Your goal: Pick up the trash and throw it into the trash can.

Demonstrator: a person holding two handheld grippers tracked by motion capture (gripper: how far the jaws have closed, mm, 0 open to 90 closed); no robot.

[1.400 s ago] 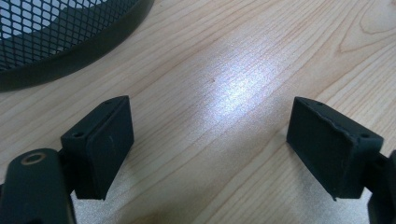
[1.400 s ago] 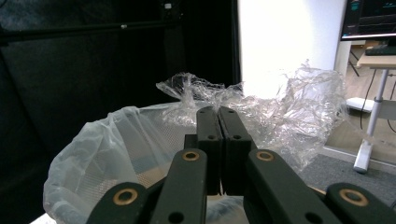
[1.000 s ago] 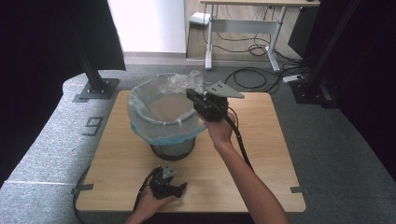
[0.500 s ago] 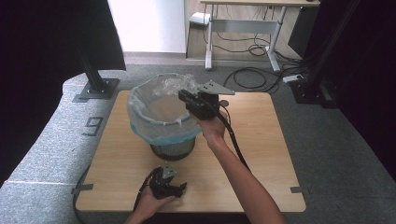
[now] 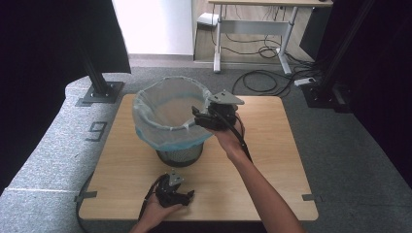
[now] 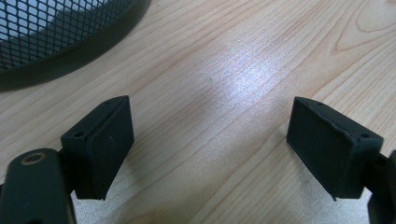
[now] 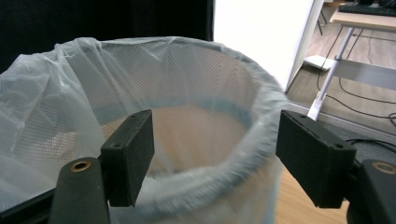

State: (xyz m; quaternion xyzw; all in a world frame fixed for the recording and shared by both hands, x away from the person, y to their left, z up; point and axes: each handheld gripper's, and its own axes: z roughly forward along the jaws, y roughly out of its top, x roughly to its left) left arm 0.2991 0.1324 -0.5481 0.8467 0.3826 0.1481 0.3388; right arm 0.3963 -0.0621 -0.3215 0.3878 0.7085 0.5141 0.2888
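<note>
Black wire-mesh wastebasket (image 5: pixel 180 154) lined with a pale translucent plastic bag (image 5: pixel 165 133) is standing near the worktop's (image 5: pixel 272 145) centre, toward ten o'clock. I am holding my right claw (image 5: pixel 198 118) at the rim's three o'clock edge, jaws spread wide and gripping nothing. My left claw (image 5: pixel 180 198) is resting at six o'clock, likewise agape and empty. I judge I am tidying the liner; next I should pinch its rim.

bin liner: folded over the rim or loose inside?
Folded over. The bin liner wraps outside the mesh bin's rim, a blue band hanging down its wall.
</note>
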